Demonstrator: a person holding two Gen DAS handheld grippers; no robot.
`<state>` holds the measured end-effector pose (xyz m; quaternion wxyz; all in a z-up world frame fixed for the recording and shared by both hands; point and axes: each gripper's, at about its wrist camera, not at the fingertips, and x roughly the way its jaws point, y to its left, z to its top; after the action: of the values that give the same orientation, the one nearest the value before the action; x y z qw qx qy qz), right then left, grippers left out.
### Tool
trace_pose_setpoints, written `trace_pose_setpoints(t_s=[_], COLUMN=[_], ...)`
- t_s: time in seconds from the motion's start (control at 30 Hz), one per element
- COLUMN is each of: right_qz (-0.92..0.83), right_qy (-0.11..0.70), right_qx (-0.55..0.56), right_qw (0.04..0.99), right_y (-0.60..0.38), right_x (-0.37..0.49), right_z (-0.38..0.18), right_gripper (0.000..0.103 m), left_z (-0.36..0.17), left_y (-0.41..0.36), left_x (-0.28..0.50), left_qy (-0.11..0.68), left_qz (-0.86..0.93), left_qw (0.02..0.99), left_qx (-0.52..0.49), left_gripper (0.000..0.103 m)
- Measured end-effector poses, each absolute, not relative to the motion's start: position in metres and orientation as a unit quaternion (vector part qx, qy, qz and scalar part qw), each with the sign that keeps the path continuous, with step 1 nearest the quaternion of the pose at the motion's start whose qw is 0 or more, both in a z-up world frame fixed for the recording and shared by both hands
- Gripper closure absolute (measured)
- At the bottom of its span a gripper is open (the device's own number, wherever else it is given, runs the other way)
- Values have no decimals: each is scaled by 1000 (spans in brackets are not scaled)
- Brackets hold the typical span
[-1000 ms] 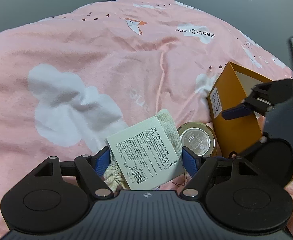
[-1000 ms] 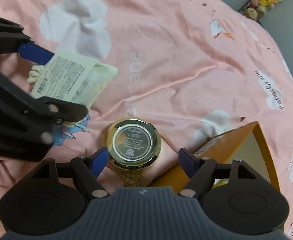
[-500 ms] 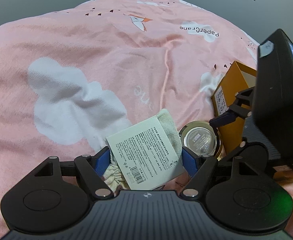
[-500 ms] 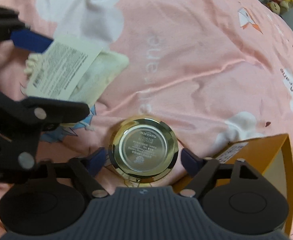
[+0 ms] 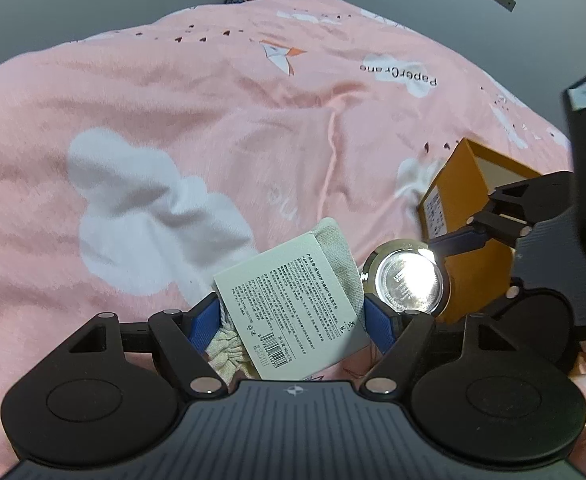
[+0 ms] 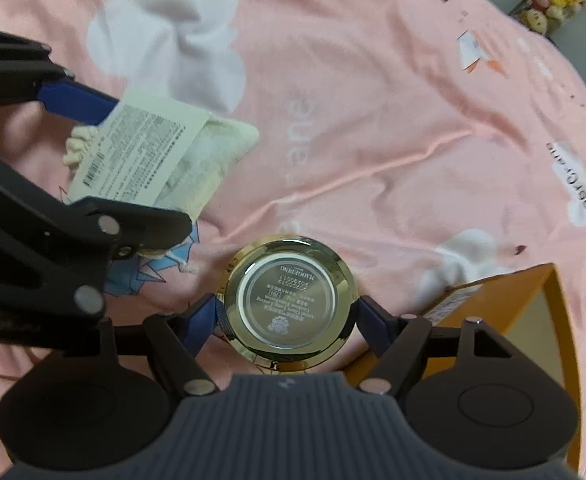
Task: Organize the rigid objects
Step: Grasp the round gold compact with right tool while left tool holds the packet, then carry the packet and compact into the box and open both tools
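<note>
The gold compact [image 6: 287, 299] lies underside up on the pink bed cover [image 6: 373, 120], its disc printed "MAOGEPING", between the blue fingers [image 6: 373, 322] of your right gripper [image 6: 289, 320]. They flank its rim closely, but real contact can't be confirmed. A second ago it lay ahead of the tips; now it is level with them. Just right stands the orange box [image 6: 549, 308]. Your left gripper [image 5: 289, 320] angles down, fingers against both sides of the cloth pouch [image 5: 333, 240] and its barcoded white tag [image 5: 289, 312], as before. The cover reads "PaperCrane".
</note>
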<state>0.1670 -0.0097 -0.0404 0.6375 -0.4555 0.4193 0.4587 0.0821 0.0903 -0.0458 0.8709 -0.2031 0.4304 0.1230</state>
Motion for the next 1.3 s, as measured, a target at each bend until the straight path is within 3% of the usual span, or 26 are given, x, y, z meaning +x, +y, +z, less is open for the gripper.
trace_pose_setpoints(t_s=[0.7, 1.0, 1.3], right_qz=[387, 302, 250], right_qy=[329, 364, 412], right_qx=[-384, -369, -363], right_qw=[771, 800, 798], right_y=[-108, -180, -230], right_x=[182, 207, 232], right_z=[88, 88, 54], right_gripper=[29, 29, 29], left_z=[33, 41, 7], left_y=[39, -23, -73], left_x=[106, 149, 197], left_qy=[341, 343, 381], left_qz=[46, -54, -109], left_qw=[920, 922, 905], left_qx=[-191, -171, -153], left_gripper=[17, 17, 17])
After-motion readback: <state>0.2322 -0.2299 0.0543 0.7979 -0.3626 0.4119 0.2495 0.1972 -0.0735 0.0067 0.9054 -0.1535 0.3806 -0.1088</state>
